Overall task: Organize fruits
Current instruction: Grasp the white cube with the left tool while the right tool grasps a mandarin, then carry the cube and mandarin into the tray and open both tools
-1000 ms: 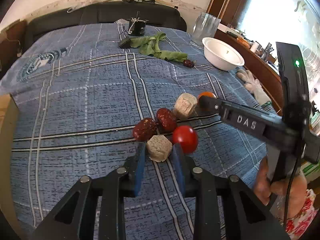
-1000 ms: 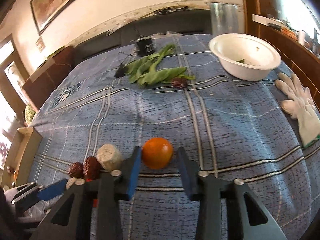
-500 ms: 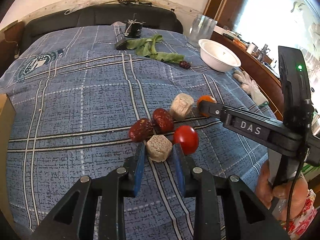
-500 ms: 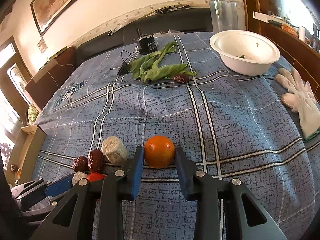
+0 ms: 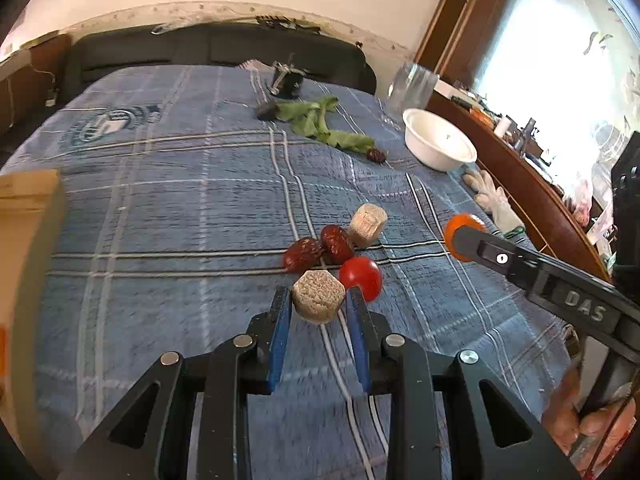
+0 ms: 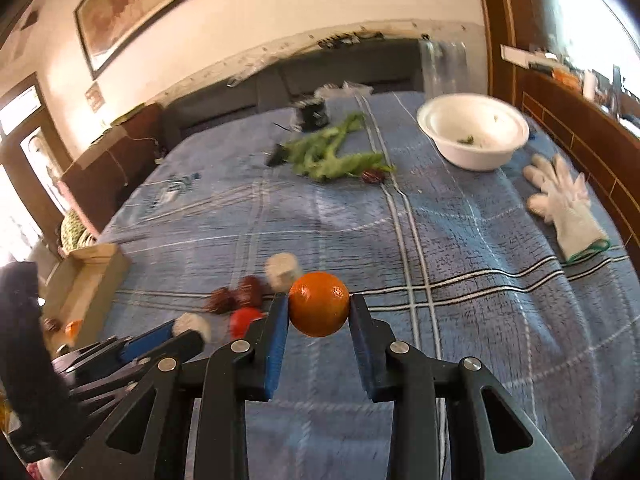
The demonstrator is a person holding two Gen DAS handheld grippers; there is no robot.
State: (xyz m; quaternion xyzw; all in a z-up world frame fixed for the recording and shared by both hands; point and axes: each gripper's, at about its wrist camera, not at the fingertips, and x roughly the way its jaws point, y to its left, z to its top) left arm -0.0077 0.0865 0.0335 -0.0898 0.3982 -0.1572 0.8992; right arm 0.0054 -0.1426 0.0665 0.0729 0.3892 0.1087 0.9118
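While the left hand-held gripper (image 5: pixel 319 304) is pinching a pale hexagonal block (image 5: pixel 318 297) between its blue pads, the right hand-held gripper (image 6: pixel 319 312) is clamping an orange (image 6: pixel 319 304) above the blue plaid bedspread (image 6: pixel 460 240). Just beyond the block, a red tomato (image 5: pixel 361 278), two dark red dates (image 5: pixel 320 246) and a second pale block (image 5: pixel 367 220) are lying bunched together on the bed. Farther off, green leaves (image 5: pixel 320 124) are sprawling beside another date (image 5: pixel 376 155), and a white bowl (image 5: pixel 438 145) is sitting near the far right edge with a white glove (image 6: pixel 564 200) to its near side. At the left edge a cardboard box (image 6: pixel 86 276) is standing beside the bed.
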